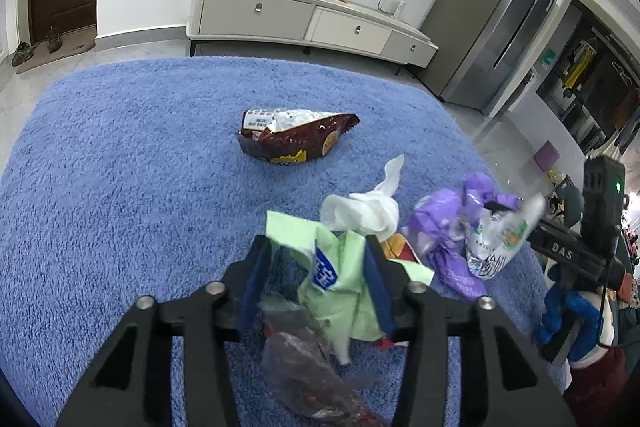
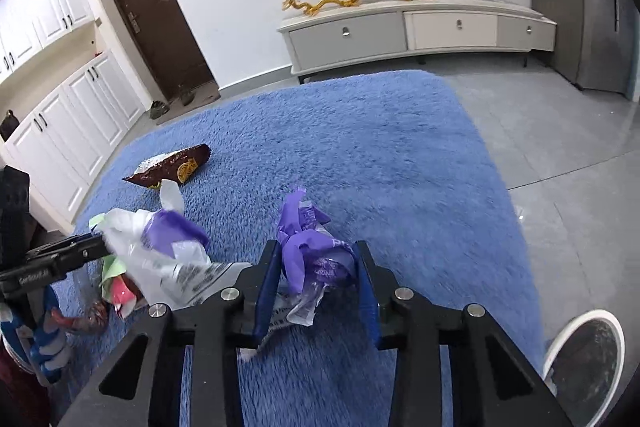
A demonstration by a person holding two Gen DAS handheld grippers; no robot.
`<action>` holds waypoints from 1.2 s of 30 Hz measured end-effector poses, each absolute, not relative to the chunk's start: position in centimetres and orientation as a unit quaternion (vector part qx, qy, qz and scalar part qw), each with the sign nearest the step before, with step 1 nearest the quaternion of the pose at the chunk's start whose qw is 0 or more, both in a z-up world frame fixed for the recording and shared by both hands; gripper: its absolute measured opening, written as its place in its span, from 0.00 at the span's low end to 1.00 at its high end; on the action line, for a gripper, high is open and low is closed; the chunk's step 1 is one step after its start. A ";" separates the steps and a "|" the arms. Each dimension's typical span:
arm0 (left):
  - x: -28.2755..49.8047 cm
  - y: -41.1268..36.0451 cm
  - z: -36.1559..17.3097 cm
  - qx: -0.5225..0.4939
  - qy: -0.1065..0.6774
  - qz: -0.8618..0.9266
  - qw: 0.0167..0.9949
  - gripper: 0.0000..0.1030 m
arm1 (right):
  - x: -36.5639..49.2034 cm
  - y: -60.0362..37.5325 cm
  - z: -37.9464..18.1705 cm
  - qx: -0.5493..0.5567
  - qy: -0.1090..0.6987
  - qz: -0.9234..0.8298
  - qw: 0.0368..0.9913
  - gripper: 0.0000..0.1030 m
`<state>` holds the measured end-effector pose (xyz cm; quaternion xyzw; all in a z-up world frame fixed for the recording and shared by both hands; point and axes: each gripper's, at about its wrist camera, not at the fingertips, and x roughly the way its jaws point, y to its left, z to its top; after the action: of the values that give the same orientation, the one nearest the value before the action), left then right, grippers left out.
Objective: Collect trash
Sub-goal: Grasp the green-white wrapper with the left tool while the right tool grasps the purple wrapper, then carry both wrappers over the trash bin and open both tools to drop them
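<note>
My left gripper [image 1: 316,247] is shut on a crumpled light green wrapper [image 1: 344,291] with a blue label, low over the blue rug [image 1: 140,167]. A clear reddish plastic wrapper [image 1: 300,359] hangs under it. My right gripper [image 2: 318,247] is shut on a crumpled purple plastic bag [image 2: 316,259]. A white printed plastic bag [image 2: 180,267] trails off to its left. A brown snack bag [image 1: 292,141] [image 2: 172,169] lies apart, farther out on the rug. White crumpled plastic [image 1: 364,211] sits just beyond the left fingertips.
A white TV cabinet [image 1: 304,19] [image 2: 416,27] stands against the far wall past the rug's edge. A round white-rimmed bin [image 2: 584,355] sits on the grey tile floor at the lower right. A grey tall cabinet [image 1: 488,19] is at the right.
</note>
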<state>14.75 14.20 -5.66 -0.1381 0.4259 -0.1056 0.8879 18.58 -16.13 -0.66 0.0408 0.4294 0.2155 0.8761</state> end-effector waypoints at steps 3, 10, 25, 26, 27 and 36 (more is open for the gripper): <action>14.2 14.6 -5.3 -0.150 0.421 -0.104 0.888 0.34 | 17.5 -16.9 0.0 0.044 0.424 0.205 0.881 0.33; 12.6 15.9 -3.8 -0.175 0.402 -0.094 0.894 0.21 | 15.0 -17.5 2.1 0.048 0.409 0.192 0.891 0.33; 5.9 17.5 3.2 -0.172 0.327 -0.087 0.925 0.21 | 8.9 -17.3 8.0 0.047 0.353 0.197 0.913 0.33; 5.3 17.4 3.8 -0.171 0.321 -0.088 0.927 0.21 | 8.4 -17.3 8.5 0.046 0.348 0.197 0.915 0.33; 4.8 17.4 4.2 -0.170 0.316 -0.089 0.929 0.21 | 7.8 -17.3 9.1 0.046 0.342 0.197 0.918 0.33; 0.3 15.6 8.7 -0.156 0.273 -0.097 0.944 0.21 | 3.8 -18.7 12.7 0.047 0.296 0.194 0.934 0.33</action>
<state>0.29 15.65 8.74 -0.1559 0.2726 -0.0971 0.9444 3.77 -18.67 12.75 0.0468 0.2963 0.1939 0.9340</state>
